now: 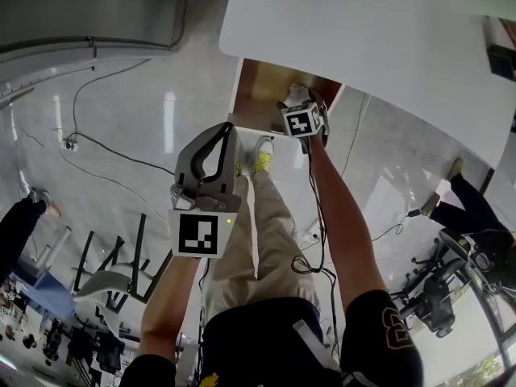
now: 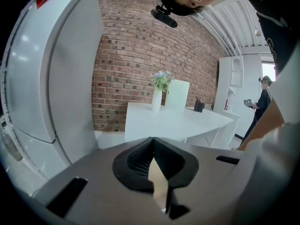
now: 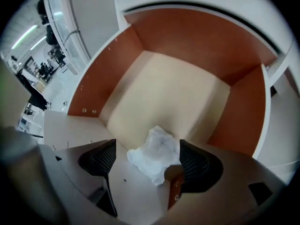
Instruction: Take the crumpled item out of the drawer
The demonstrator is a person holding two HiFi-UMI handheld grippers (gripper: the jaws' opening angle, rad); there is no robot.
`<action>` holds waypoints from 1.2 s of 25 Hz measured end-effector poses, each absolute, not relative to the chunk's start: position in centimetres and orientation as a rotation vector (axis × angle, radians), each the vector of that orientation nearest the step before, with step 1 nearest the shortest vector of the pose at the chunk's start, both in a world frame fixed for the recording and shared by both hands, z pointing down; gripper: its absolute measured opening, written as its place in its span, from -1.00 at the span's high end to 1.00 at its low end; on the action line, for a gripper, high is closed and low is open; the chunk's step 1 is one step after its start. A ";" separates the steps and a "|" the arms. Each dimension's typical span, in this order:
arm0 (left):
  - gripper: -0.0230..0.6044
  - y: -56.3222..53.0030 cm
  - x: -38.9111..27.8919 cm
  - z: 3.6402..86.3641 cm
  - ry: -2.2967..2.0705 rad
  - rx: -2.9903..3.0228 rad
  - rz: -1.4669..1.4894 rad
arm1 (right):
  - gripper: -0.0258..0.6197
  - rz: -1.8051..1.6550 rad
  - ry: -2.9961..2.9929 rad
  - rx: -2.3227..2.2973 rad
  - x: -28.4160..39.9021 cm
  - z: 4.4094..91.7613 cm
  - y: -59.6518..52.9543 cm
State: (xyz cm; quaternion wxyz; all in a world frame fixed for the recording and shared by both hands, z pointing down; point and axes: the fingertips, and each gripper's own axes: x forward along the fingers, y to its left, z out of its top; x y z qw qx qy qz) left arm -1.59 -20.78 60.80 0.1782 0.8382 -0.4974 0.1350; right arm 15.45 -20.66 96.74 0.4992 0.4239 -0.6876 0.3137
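Note:
A drawer [image 1: 256,95] with brown sides stands pulled out from under the white table [image 1: 363,39]. A crumpled white item [image 1: 297,94] lies at the drawer's front end. In the right gripper view the crumpled item [image 3: 157,154] sits between the jaws of my right gripper [image 3: 147,159], by the drawer's [image 3: 168,93] front wall. It is close against the right pad, with a gap to the left pad. That gripper [image 1: 301,107] is open. My left gripper [image 1: 229,132] is held in the air left of the drawer, and its pads are pressed together on nothing [image 2: 153,146].
Cables [image 1: 105,147] trail over the glossy floor to the left. Chair frames [image 1: 113,272] stand at lower left. The left gripper view shows a brick wall, another white table with a vase [image 2: 159,90], a tall white cabinet [image 2: 47,78] and a person [image 2: 265,102] far right.

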 end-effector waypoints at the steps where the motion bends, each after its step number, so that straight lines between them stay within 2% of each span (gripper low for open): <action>1: 0.87 -20.9 -1.5 60.8 -1.408 2.373 0.377 | -0.46 0.803 -1.612 1.002 15.7 97.7 -20.1; 6: 0.87 -20.6 -1.0 60.6 -1.417 2.363 0.350 | -0.46 0.857 -1.511 0.960 16.6 99.0 -18.7; 7: 0.87 -20.4 -1.1 60.6 -1.417 2.356 0.352 | -0.43 0.856 -1.505 0.966 16.7 99.0 -18.7; 8: 0.87 -20.2 -1.2 60.6 -1.415 2.353 0.358 | -0.32 0.856 -1.498 0.978 16.9 99.0 -18.7; 9: 0.87 -20.0 -1.3 60.7 -1.413 2.354 0.365 | 0.26 0.862 -1.493 0.996 17.2 98.9 -18.6; 11: 0.87 -19.8 -1.5 60.9 -1.410 2.359 0.375 | 0.72 0.894 -1.499 1.053 17.9 98.6 -18.8; 12: 0.87 -19.7 -1.5 61.0 -1.409 2.361 0.380 | 0.81 0.908 -1.509 1.082 18.2 98.4 -18.9; 20: 0.87 -19.1 -1.1 59.4 -1.411 2.395 0.383 | 0.85 0.820 -1.623 1.181 18.4 92.7 -19.1; 30: 0.87 -17.6 0.0 51.7 -1.356 2.549 0.444 | 0.85 0.699 -1.894 1.308 15.7 73.9 -20.0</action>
